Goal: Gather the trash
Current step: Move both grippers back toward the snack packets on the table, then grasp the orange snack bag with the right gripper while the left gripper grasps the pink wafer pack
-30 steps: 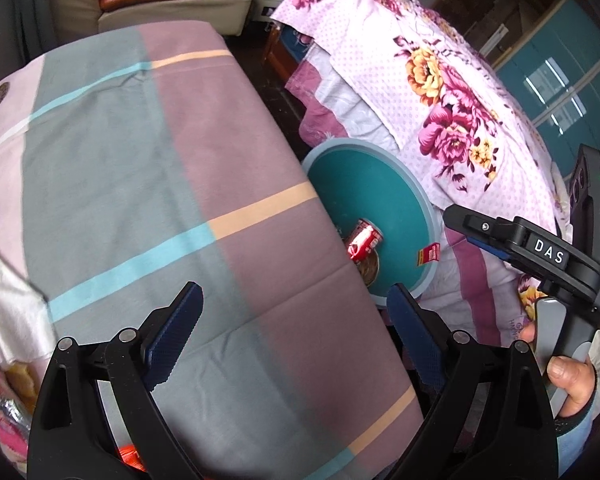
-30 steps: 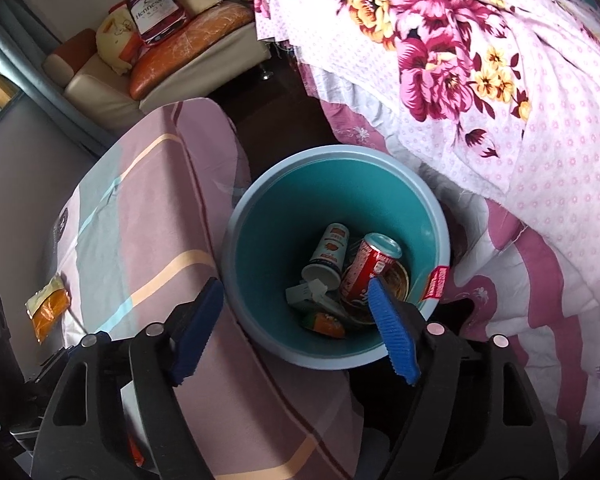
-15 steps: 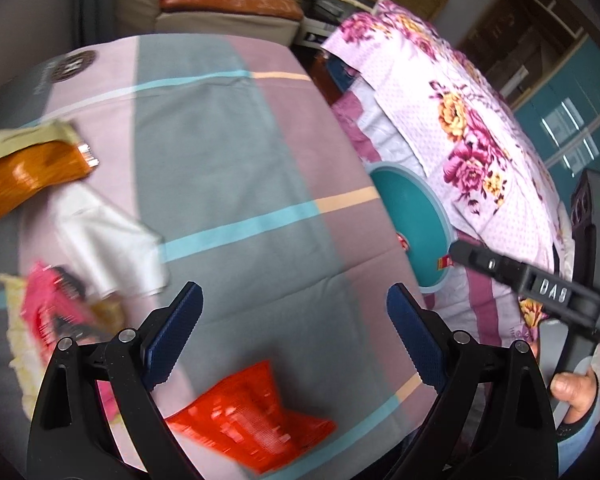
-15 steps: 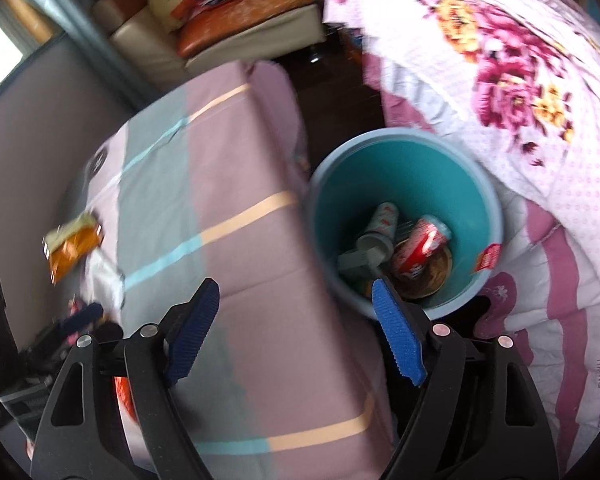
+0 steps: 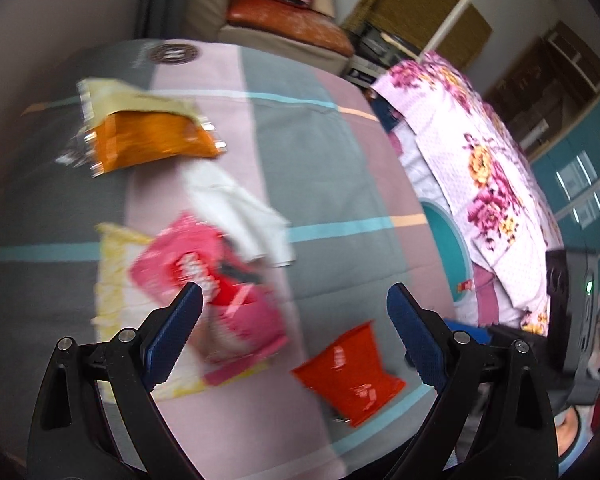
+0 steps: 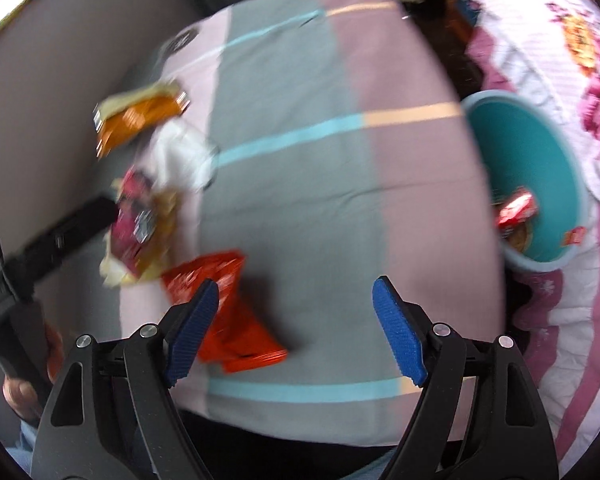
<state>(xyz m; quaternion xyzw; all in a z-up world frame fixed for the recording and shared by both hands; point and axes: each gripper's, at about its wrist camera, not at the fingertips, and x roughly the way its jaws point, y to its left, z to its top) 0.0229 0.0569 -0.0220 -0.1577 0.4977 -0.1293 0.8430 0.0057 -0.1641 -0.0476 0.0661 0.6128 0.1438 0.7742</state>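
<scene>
Both views are motion-blurred. The left hand-held gripper (image 5: 294, 318) hangs over the table (image 5: 332, 168), which is draped in a cloth of grey and pink blocks crossed by thin blue and orange stripes; its blue-padded jaws stand wide apart with nothing between them. The right hand-held gripper (image 6: 296, 326) is likewise spread wide and empty, tilted down at the near part of the same cloth. The trash lies in a loose cluster on the left half of the table. Farthest away is an orange snack bag (image 5: 152, 140) with a pale yellow top, and just nearer, touching or overlapping its edge, is a crumpled white tissue (image 5: 240, 212). Nearer again a pink and red wrapper (image 5: 216, 292) lies on top of a pale yellow wrapper (image 5: 112, 280), partly behind the left finger of the left hand-held gripper in its view. A red foil packet (image 5: 350, 370) sits apart to the right of that pile, close to the near edge of the table; in the right wrist view it lies just behind the left blue pad, not between the jaws. Off the right side of the table stands a teal trash bin (image 6: 556, 160), wedged between the table edge and a bed covered with a pink floral bedspread (image 5: 472, 152). Inside the bin a red can (image 6: 516, 210) rests on other rubbish that is too blurred to name. At the left edge of the right wrist view, a person's hand (image 6: 24, 384) grips the dark handle of the other gripper.
</scene>
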